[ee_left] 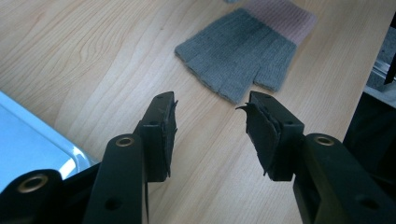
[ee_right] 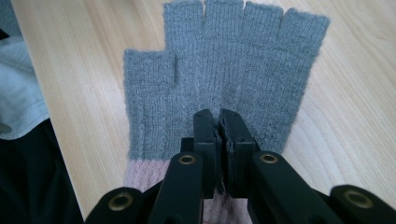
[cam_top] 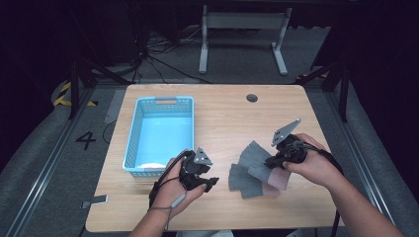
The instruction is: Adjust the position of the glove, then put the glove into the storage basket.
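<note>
Right gripper [ee_right: 219, 119] pinches a grey fingerless glove [ee_right: 224, 70] near the worktop's [cam_top: 232, 118] front edge | left gripper [ee_left: 210, 123] spread, empty, beside the blue basket [cam_top: 136, 133].

Parted tongs [ee_left: 210, 121] above wooden table [ee_left: 84, 60], grey glove [ee_left: 238, 51] just beyond.

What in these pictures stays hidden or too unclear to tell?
- High view: how many grey knitted fingerless gloves with pink cuffs lie stacked; they overlap, and the right gripper and hand cover part.
- Right gripper view: whether the shut jaws pinch the knit or just rest on it; the jaws hide the contact.
- High view: the white patch in the light blue plastic basket; too small to identify.
</note>
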The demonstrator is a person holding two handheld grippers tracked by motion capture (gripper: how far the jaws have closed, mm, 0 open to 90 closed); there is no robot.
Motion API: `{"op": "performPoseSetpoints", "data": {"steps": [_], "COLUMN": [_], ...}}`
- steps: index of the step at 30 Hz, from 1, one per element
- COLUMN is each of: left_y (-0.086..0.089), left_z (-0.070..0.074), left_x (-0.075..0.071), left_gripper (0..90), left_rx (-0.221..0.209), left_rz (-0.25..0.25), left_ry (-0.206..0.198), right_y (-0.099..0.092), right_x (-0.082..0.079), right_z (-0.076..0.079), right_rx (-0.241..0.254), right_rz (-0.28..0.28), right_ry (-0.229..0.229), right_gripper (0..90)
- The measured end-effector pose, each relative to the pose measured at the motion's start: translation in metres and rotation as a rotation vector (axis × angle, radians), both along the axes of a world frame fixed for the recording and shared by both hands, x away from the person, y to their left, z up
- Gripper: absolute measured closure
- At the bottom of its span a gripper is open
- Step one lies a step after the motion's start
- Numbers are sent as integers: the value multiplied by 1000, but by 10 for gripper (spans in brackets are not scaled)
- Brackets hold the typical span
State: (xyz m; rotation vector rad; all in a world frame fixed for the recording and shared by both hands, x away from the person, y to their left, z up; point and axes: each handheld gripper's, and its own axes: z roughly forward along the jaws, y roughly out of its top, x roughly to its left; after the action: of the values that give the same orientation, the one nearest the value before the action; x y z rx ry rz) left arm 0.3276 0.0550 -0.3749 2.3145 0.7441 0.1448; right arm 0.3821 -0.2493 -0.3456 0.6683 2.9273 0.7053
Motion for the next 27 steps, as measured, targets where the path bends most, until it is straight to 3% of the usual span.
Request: {"op": "performPoseSetpoints", "data": {"steps": [10, 22, 27], "left_y": [0, 0, 0], "left_z": [0, -1, -1], "left_x": [0, -1, -1], "left_gripper": [533, 531, 532], "left_rx": [0, 2, 5], "left_rz": [-3, -2, -5], "left_ry": [1, 1, 2], "right_y": [11, 17, 21], "right_x": [-2, -5, -4], "right_z": [-12, -23, -27], "right_rx": [-43, -92, -102], "right_rz": [91, 164, 168], "right_ry": [26, 63, 73], "right_gripper": [860, 860, 860]}}
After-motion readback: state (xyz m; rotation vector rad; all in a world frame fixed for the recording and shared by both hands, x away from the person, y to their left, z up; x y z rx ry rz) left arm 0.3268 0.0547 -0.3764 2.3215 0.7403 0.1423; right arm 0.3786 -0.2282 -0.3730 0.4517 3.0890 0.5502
